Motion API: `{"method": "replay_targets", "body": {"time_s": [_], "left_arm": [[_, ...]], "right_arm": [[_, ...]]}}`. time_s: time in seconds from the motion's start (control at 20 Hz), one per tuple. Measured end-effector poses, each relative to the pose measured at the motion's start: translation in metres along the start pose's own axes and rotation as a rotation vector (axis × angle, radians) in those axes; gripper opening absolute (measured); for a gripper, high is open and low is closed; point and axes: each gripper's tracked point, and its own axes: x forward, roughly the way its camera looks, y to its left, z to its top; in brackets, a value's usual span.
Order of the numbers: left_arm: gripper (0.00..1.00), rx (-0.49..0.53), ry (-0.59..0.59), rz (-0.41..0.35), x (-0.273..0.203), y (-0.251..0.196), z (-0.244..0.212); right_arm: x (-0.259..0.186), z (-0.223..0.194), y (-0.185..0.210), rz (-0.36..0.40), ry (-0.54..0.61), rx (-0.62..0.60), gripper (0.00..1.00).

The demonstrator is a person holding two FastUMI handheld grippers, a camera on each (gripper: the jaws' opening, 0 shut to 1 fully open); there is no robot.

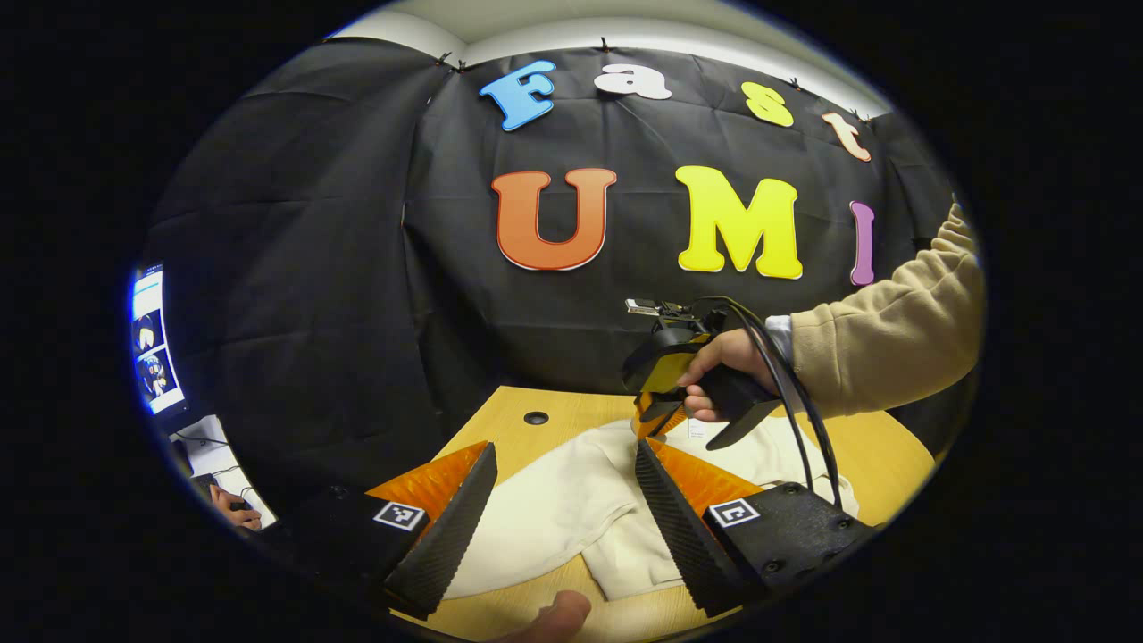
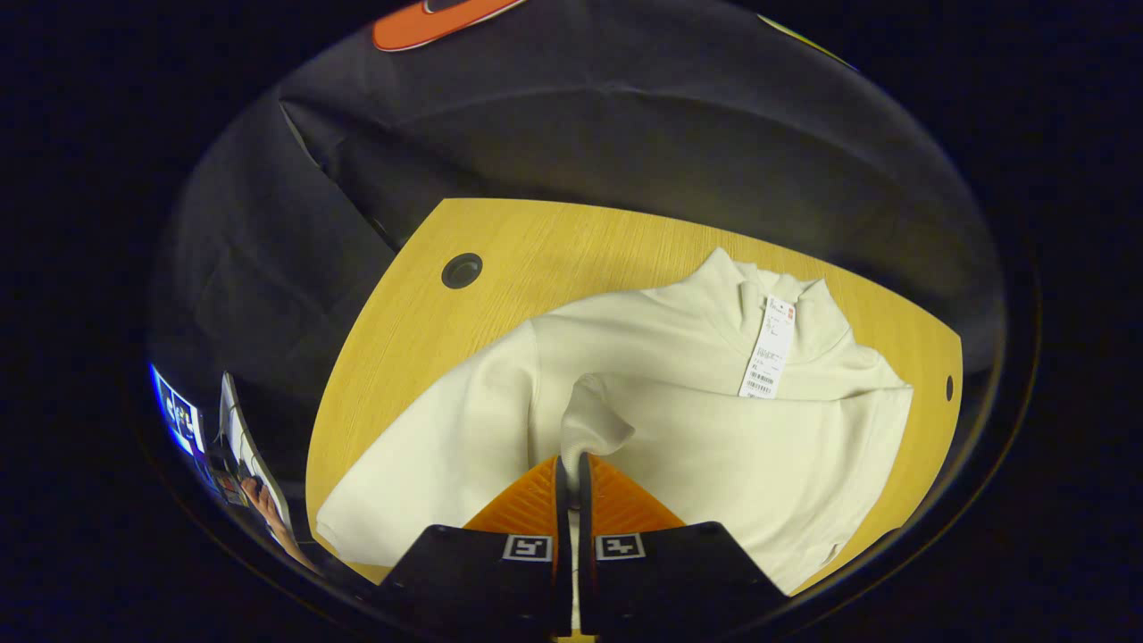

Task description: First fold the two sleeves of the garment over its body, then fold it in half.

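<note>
While the cream garment [image 2: 679,420] lies spread on the wooden table [image 2: 420,313], collar toward the far wall, the right gripper [image 2: 570,464] stands over its middle with its jaws nearly closed, pinching a raised fold of sleeve cloth [image 2: 585,424] between them. That fold stands up from the body of the garment as a small peak just ahead of the fingers. A white paper tag [image 2: 772,348] hangs from the collar and lies flat on the chest. The garment's other sleeve [image 2: 429,455] stretches out toward the near left corner of the table in the right gripper view. A round dark hole [image 2: 462,270] sits in the tabletop, well apart from the garment.

In the left gripper view, the left gripper [image 1: 563,527] hangs above the near edge of the garment [image 1: 554,509] with its jaws wide apart and nothing between them. Farther off, the right gripper [image 1: 665,393] points down at the cloth, held by a hand [image 1: 723,371] in a tan sleeve [image 1: 893,339], with black cables [image 1: 795,402] looping from it. A fingertip [image 1: 558,616] shows at the bottom edge by the table [image 1: 500,420]. At the far left, a lit screen [image 1: 152,339] stands beside the booth, and another hand [image 1: 237,509] rests below it.
</note>
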Motion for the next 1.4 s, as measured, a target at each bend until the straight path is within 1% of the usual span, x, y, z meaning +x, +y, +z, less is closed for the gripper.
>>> {"method": "replay_targets", "body": {"time_s": [0.05, 0.1, 0.15, 0.2, 0.3, 0.4, 0.45, 0.5, 0.55, 0.6, 0.7, 0.8, 0.95, 1.0, 1.1, 1.15, 1.2, 1.25, 1.3, 1.35, 1.4], "left_arm": [[0.99, -0.01, 0.006, 0.002, 0.0, 0.002, -0.002], [0.99, -0.022, 0.017, 0.001, -0.001, 0.002, -0.006], [0.99, -0.032, 0.027, 0.002, -0.002, 0.004, -0.011], [0.99, -0.049, 0.039, -0.001, -0.001, 0.005, -0.015], [0.99, -0.07, 0.054, 0.007, -0.001, 0.009, -0.02], [0.99, -0.068, 0.073, 0.031, -0.002, 0.016, -0.024], [1.0, -0.064, 0.078, 0.045, -0.001, 0.02, -0.025], [1.0, -0.064, 0.085, 0.06, 0.0, 0.025, -0.028], [0.99, -0.066, 0.095, 0.075, -0.001, 0.031, -0.03], [0.99, -0.076, 0.113, 0.094, -0.001, 0.036, -0.036], [0.99, -0.11, 0.165, 0.118, -0.005, 0.042, -0.049], [0.97, -0.119, 0.179, 0.144, -0.008, 0.045, -0.052], [0.97, -0.13, 0.199, 0.204, -0.008, 0.06, -0.06], [0.97, -0.137, 0.217, 0.228, -0.01, 0.066, -0.066], [0.97, -0.162, 0.261, 0.294, -0.015, 0.083, -0.081], [0.97, -0.173, 0.288, 0.329, -0.017, 0.092, -0.089], [0.97, -0.182, 0.314, 0.367, -0.019, 0.104, -0.098], [0.97, -0.19, 0.337, 0.399, -0.022, 0.114, -0.107], [0.97, -0.202, 0.363, 0.426, -0.025, 0.122, -0.116], [0.97, -0.213, 0.384, 0.445, -0.027, 0.128, -0.125], [0.97, -0.223, 0.404, 0.47, -0.029, 0.135, -0.131]], "right_arm": [[0.002, 0.001, 0.005, 0.019, -0.005, 0.01, 0.04], [0.002, 0.004, 0.015, 0.064, -0.012, 0.036, 0.05], [0.001, 0.004, 0.022, 0.086, -0.01, 0.063, 0.15], [-0.007, 0.002, 0.027, 0.108, -0.01, 0.086, 0.14], [-0.017, -0.001, 0.029, 0.113, -0.009, 0.084, 0.36], [-0.041, 0.0, 0.034, 0.136, -0.04, 0.057, 0.58], [-0.052, 0.004, 0.035, 0.137, -0.062, 0.037, 0.76], [-0.067, 0.007, 0.033, 0.137, -0.095, 0.009, 0.8], [-0.08, 0.009, 0.031, 0.136, -0.126, -0.013, 0.89], [-0.097, 0.013, 0.026, 0.128, -0.166, -0.036, 0.93], [-0.129, 0.021, 0.016, 0.121, -0.241, -0.063, 0.95], [-0.161, 0.026, -0.001, 0.094, -0.306, -0.073, 0.93], [-0.215, 0.029, -0.037, 0.058, -0.415, -0.046, 0.94], [-0.234, 0.03, -0.053, 0.039, -0.456, -0.031, 0.96], [-0.269, 0.029, -0.091, -0.019, -0.541, 0.0, 0.96], [-0.286, 0.027, -0.111, -0.049, -0.581, 0.012, 0.93], [-0.303, 0.023, -0.129, -0.076, -0.616, 0.025, 0.93], [-0.32, 0.016, -0.15, -0.108, -0.65, 0.039, 0.95], [-0.332, 0.011, -0.168, -0.135, -0.681, 0.056, 0.96], [-0.347, 0.003, -0.184, -0.159, -0.706, 0.07, 0.94], [-0.359, -0.005, -0.198, -0.179, -0.725, 0.075, 0.95]]}}
